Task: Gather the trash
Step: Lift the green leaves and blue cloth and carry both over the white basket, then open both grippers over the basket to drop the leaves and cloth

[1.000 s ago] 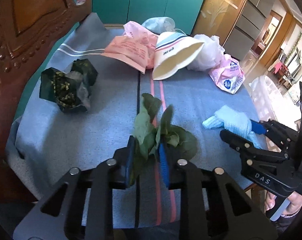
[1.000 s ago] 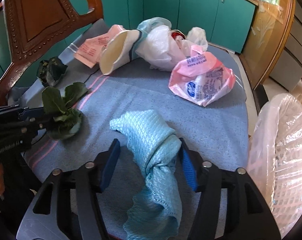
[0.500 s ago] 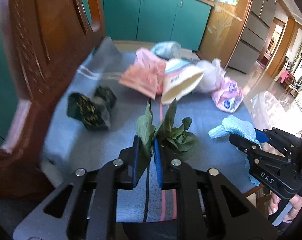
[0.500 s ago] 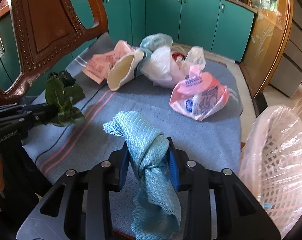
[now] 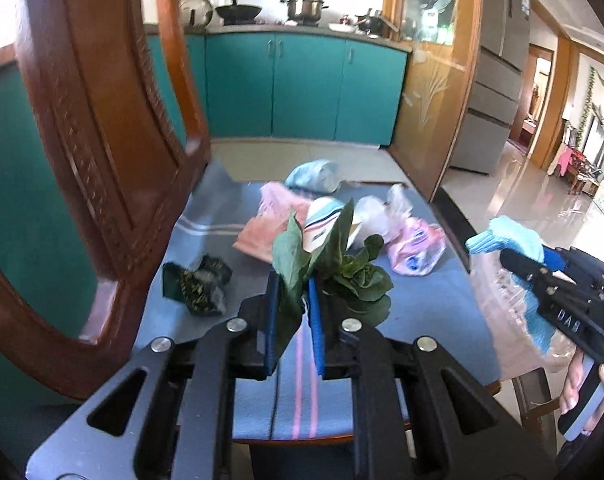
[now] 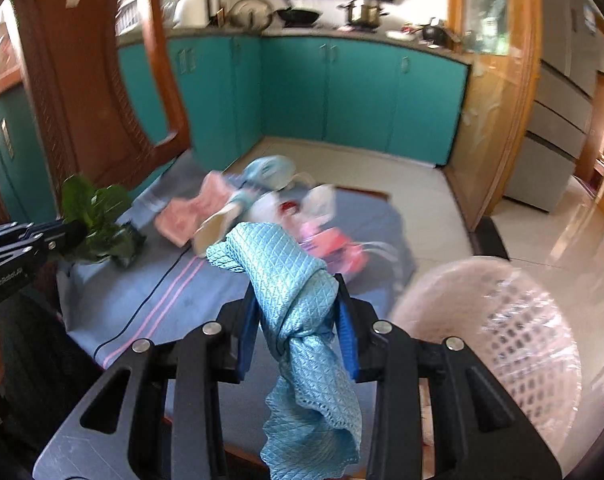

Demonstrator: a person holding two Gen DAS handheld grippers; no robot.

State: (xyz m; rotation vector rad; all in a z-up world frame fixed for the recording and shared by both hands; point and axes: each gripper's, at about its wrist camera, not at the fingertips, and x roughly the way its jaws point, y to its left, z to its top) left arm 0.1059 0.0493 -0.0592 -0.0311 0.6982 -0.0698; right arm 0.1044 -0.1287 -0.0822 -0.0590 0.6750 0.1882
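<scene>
My left gripper is shut on a bunch of green leaves, held up above the blue tablecloth. My right gripper is shut on a knotted light-blue cloth whose tail hangs down below the pads. In the left wrist view the right gripper appears at the right edge with the cloth. In the right wrist view the left gripper shows at the left with the leaves. A pink lattice basket with a clear liner stands at the right of the table.
Left on the cloth lie a dark green wrapper, pink packets, a paper cup, white plastic bags and a pink printed bag. A carved wooden chair back rises close at the left. Teal cabinets stand beyond.
Both grippers closed on their loads and rose off the table: the leaves and the blue cloth now hang in the air. The cameras tilted up, showing more of the kitchen.
</scene>
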